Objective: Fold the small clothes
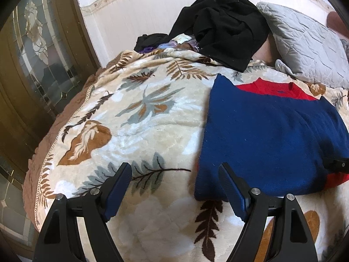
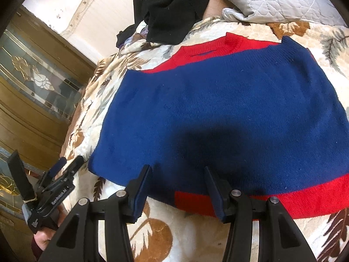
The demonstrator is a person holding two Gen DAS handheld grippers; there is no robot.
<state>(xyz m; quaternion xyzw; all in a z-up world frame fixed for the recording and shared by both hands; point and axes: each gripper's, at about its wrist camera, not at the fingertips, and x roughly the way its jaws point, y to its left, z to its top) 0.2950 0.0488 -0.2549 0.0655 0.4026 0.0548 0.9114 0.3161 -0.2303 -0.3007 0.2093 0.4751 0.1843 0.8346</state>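
A small blue and red knit sweater (image 1: 272, 135) lies flat on the leaf-patterned blanket (image 1: 135, 109), folded into a blue block with the red collar at the far end and a red hem near me. It fills the right wrist view (image 2: 218, 113). My left gripper (image 1: 175, 170) is open and empty, hovering by the sweater's near left corner. My right gripper (image 2: 177, 172) is open and empty, just over the near hem. The left gripper also shows at the left of the right wrist view (image 2: 65, 163).
A heap of black clothes (image 1: 224, 26) lies at the far end of the bed, beside a grey quilted pillow (image 1: 305, 43). A brown door with patterned glass (image 1: 37, 54) stands left of the bed. The blanket's edge (image 1: 50, 152) drops off at the left.
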